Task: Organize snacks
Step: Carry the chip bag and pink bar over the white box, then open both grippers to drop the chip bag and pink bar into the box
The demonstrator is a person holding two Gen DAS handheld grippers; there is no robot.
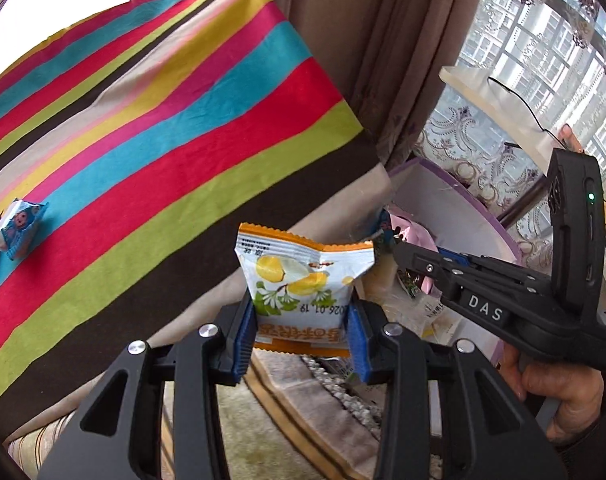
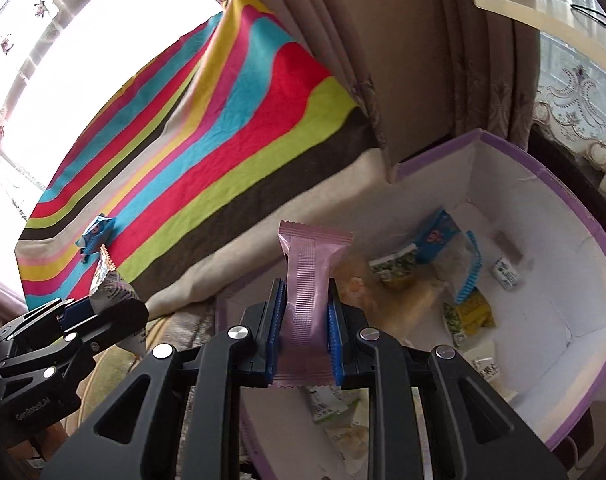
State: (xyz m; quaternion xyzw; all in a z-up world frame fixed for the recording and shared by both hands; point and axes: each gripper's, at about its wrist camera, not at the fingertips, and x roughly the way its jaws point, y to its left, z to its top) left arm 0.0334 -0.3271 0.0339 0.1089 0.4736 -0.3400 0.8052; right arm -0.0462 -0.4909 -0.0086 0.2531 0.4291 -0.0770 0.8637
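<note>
My left gripper (image 1: 301, 338) is shut on an orange-and-white snack packet (image 1: 303, 280) with yellow fruit printed on it, held past the front edge of the striped cloth (image 1: 163, 120). My right gripper (image 2: 305, 338) is shut on a pink snack packet (image 2: 309, 276), held above the near rim of the white box with purple edging (image 2: 575, 208). Several snack packets (image 2: 399, 268) lie inside that box. The left wrist view shows the right gripper (image 1: 403, 254) at the right, over the box (image 1: 463, 208). In the right wrist view the left gripper (image 2: 99, 312) is at the lower left with its packet (image 2: 109, 286).
A blue wrapped snack (image 1: 21, 228) lies on the striped cloth at the left, the same blue snack (image 2: 97, 232) showing in the right wrist view. Brown curtains (image 1: 363, 40) hang behind the table. A patterned rug (image 1: 303, 400) lies below. A hand (image 1: 551, 392) holds the right gripper.
</note>
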